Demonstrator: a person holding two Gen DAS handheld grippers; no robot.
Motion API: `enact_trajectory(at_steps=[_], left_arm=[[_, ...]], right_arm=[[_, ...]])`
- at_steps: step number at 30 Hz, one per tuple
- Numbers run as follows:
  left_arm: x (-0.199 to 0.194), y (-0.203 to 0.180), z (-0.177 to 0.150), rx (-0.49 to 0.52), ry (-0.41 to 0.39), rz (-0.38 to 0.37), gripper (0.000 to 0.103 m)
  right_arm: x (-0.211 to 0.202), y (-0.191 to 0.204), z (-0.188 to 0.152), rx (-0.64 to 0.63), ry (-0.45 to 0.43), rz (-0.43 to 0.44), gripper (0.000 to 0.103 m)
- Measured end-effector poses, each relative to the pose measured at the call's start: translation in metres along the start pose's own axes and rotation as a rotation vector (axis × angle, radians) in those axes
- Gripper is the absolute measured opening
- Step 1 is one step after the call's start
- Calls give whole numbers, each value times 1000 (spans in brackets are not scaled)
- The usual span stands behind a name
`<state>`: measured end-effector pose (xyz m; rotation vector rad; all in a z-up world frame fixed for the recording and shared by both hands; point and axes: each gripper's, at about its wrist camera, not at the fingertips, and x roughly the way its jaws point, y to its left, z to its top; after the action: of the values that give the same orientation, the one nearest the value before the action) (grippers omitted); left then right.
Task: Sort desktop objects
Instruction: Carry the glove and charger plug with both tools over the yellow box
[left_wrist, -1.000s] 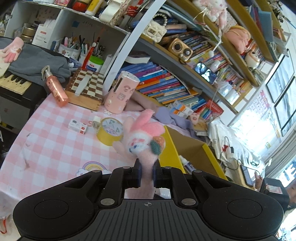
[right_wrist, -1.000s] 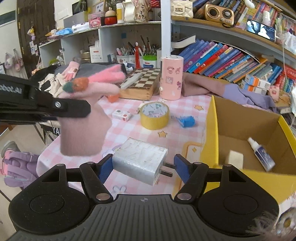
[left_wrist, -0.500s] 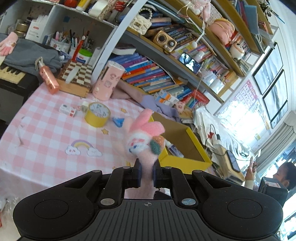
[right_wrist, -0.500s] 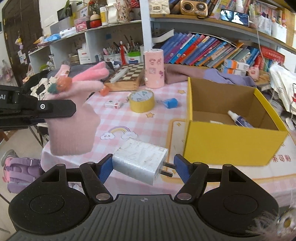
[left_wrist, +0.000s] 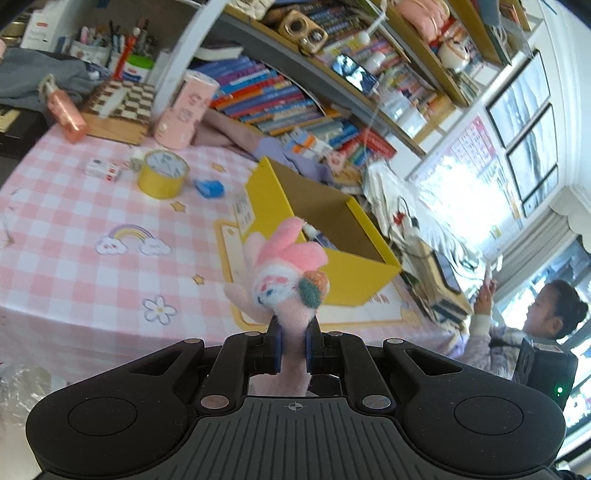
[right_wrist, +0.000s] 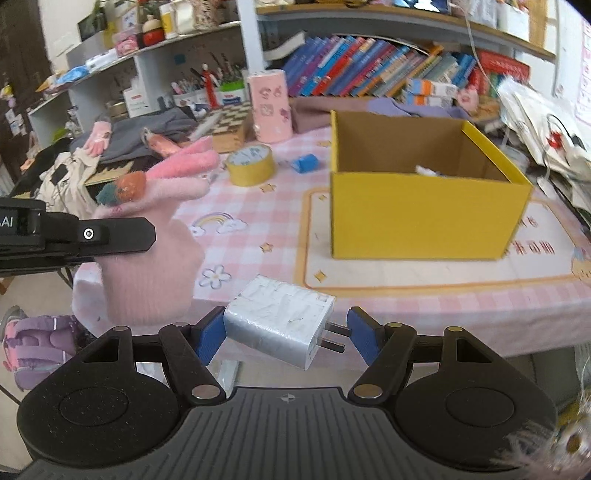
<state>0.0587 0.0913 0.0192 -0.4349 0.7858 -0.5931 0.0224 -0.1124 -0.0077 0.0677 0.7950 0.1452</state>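
My left gripper (left_wrist: 293, 349) is shut on the cuff of a fluffy pink glove (left_wrist: 284, 273) with a bunny face and a small carrot. The glove stands up out of the jaws, in front of the table's near edge. In the right wrist view that glove (right_wrist: 147, 280) hangs at the left under the left gripper's black finger (right_wrist: 99, 236). My right gripper (right_wrist: 286, 328) is shut on a white charger plug (right_wrist: 280, 321), held crosswise with its prongs toward the right pad. The open yellow box (right_wrist: 424, 218) stands on the table beyond; a small bottle shows inside.
On the pink checked tablecloth (left_wrist: 74, 266) lie a yellow tape roll (right_wrist: 251, 166), a blue sharpener (right_wrist: 306, 163), a small white box (left_wrist: 103, 170), a pink canister (left_wrist: 186, 109) and a chessboard (left_wrist: 122, 105). Bookshelves stand behind. A person (left_wrist: 535, 321) sits at the far right.
Both grippers have drawn back from the table, which now lies farther off with its near edge in view. Each keeps its hold: the glove on the left, the charger on the right.
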Motion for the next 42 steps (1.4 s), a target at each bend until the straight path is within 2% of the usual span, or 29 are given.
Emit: enact_trajectory(at_steps=[9, 18, 28, 42], left_arm=[[26, -14, -4, 34, 78, -81, 10], [50, -27, 3, 77, 133, -131, 10], [74, -47, 13, 107, 147, -155, 10], [106, -77, 33, 144, 127, -192, 10]], right_arm=[[-8, -16, -11, 54, 37, -76, 68], [-17, -36, -18, 114, 46, -144, 68], [-17, -66, -16, 181, 48, -171, 68], [-14, -105, 0, 187, 16, -191, 68]])
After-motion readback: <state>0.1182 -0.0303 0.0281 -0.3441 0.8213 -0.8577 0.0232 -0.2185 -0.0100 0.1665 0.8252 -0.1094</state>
